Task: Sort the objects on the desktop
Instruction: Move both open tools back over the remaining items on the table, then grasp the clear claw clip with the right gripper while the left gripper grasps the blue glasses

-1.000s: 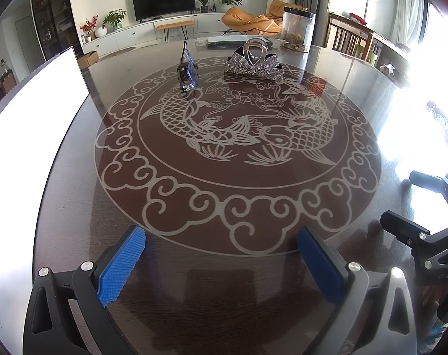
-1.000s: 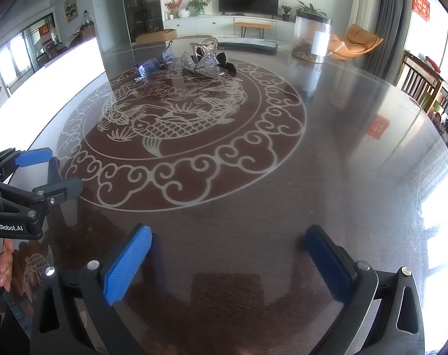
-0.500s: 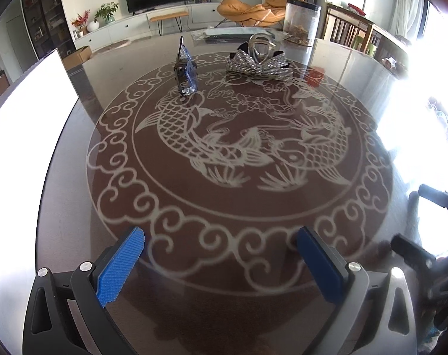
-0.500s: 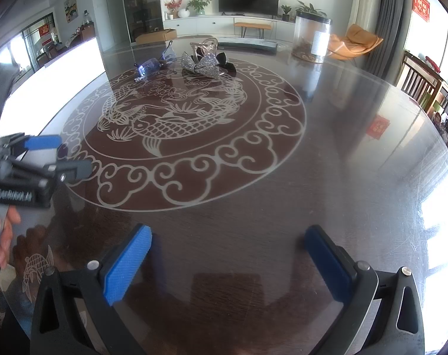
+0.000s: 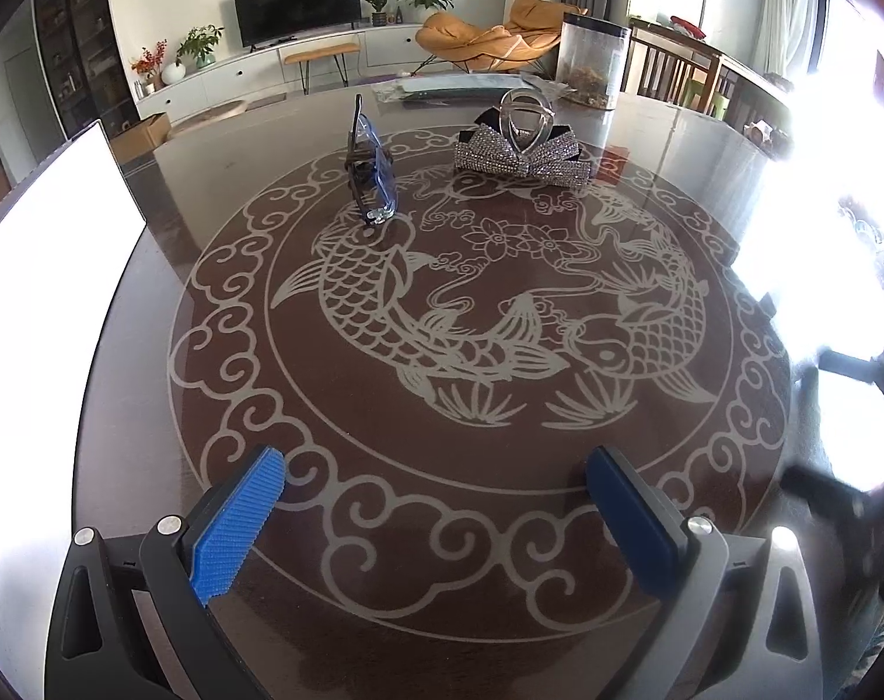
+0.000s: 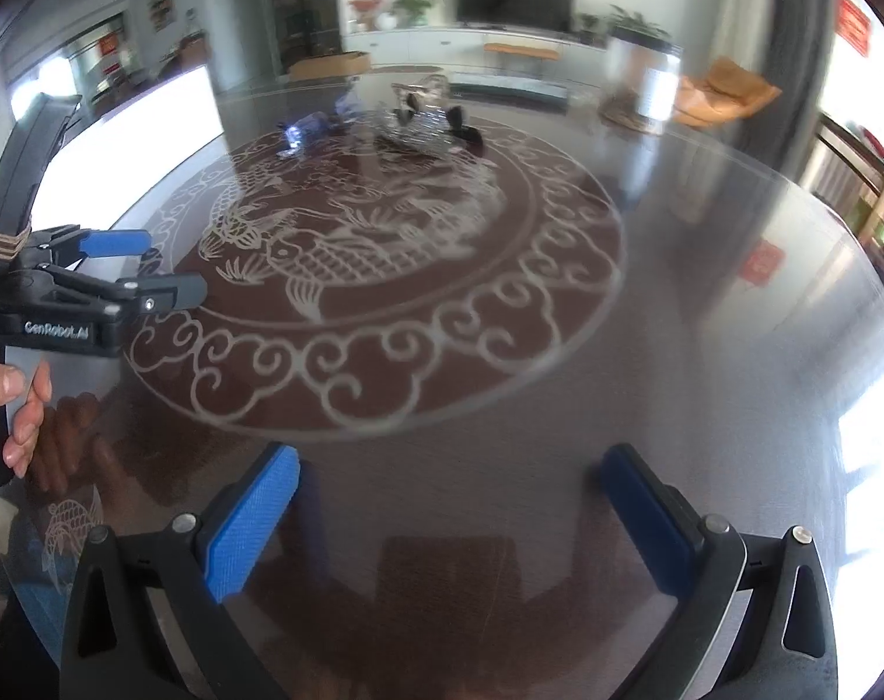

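step: reach for sunglasses (image 5: 371,175) | place: upright on tabletop (image 5: 150,350), left of bow clip (image 5: 520,151), apart from it | left gripper (image 5: 436,525) fingers wide, empty, well short | right gripper (image 6: 447,519) fingers wide, empty, view blurred | tip: approach low, straddle the folded frame, close gently so it doesn't tip

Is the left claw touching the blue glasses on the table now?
Apart. In the left wrist view the open left claw is over the near part of the table, and the blue glasses lie far ahead with bare pattern between.
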The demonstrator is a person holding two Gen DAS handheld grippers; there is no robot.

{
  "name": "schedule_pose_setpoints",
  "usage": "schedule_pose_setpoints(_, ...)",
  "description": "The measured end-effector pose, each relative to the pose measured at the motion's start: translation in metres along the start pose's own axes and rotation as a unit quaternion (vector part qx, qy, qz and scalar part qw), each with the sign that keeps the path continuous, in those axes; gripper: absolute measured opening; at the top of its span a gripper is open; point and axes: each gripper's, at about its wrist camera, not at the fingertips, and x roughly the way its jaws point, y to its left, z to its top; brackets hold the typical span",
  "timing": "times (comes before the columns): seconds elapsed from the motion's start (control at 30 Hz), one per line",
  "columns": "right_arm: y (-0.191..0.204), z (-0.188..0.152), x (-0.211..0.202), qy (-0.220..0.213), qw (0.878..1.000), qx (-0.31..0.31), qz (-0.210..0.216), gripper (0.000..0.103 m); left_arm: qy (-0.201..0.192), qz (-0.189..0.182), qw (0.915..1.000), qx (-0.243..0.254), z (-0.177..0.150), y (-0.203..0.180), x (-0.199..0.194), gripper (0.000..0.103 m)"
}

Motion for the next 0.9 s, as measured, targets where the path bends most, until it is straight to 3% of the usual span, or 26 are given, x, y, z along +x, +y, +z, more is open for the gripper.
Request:
schedule_pose_setpoints(0.13,-0.019,0.057,0.043,0.000,0.999,-0.036,0.025,0.103,0.000,0.000,1.0000,0.000,0.001,0.000,0.001,0.103)
schedule_pose_setpoints(0.27,-0.024,0.119,0.087,0.002,0.999,-0.030,0.021,0.103,0.000,0.001,1.0000,-0.002,0.001,0.000,0.001,0.103)
schedule_pose_setpoints(0.5,-0.007,0.180,0.132,0.004,0.998,-0.051,0.033,0.103,0.000,0.001,1.0000,-0.002,0.001,0.001,0.001,0.103)
schedule_pose_setpoints(0.57,-0.003,0.185,0.132,-0.010,0.998,-0.054,0.036,0.093,0.000,0.001,1.0000,-0.002,0.001,0.001,0.001,0.103)
schedule_pose_setpoints(0.6,-0.001,0.186,0.129,-0.023,0.998,-0.055,0.037,0.070,0.000,0.001,1.0000,-0.002,0.001,0.001,0.001,0.103)
schedule_pose_setpoints(0.63,0.001,0.186,0.129,-0.029,0.998,-0.056,0.027,0.058,0.000,0.001,1.0000,-0.002,0.001,0.001,0.001,0.103)
schedule_pose_setpoints(0.77,0.002,0.177,0.122,-0.035,0.998,-0.053,0.004,0.054,0.000,0.002,1.0000,-0.003,0.002,0.002,0.002,0.103)
schedule_pose_setpoints(0.9,-0.019,0.139,0.095,-0.031,0.999,-0.001,-0.021,0.055,0.000,0.002,1.0000,-0.003,0.001,0.002,0.001,0.103)
